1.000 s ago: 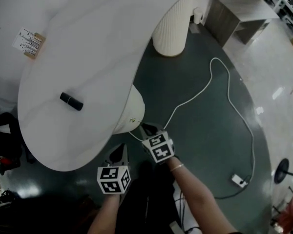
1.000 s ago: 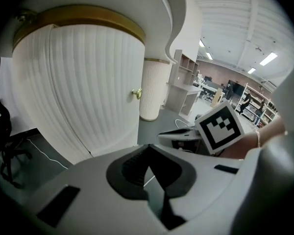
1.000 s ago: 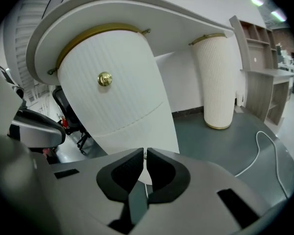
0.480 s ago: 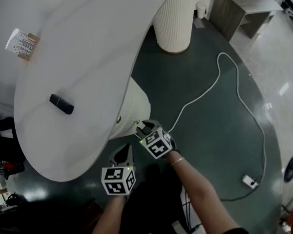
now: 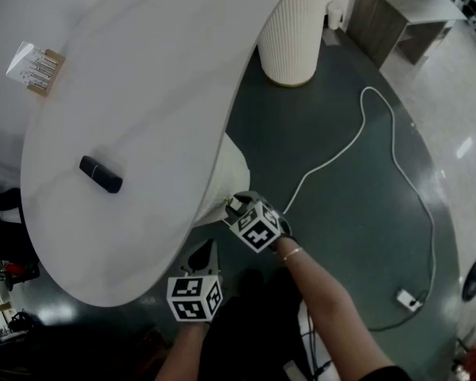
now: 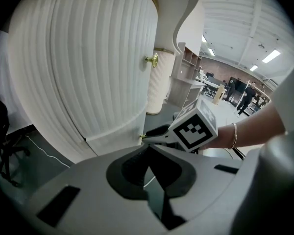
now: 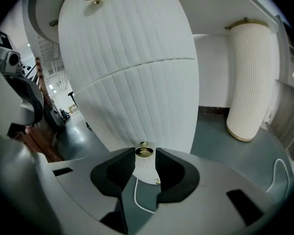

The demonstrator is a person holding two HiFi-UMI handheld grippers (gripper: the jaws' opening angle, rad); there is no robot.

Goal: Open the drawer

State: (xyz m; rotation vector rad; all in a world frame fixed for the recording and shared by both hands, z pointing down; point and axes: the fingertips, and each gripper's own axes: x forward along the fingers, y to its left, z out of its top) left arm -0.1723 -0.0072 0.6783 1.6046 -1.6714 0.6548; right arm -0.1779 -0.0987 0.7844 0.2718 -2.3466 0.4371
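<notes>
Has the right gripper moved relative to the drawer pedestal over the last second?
Yes. In the head view the right gripper has edged closer to the fluted pedestal; its opening jaws now flank the lower brass knob.

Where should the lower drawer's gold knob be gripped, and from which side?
Pinch the gold knob across the sides of its round head, coming straight at the ribbed drawer front, since it juts squarely out. It sits between the jaws of the right claw, which are opening and not clamped on it.
</notes>
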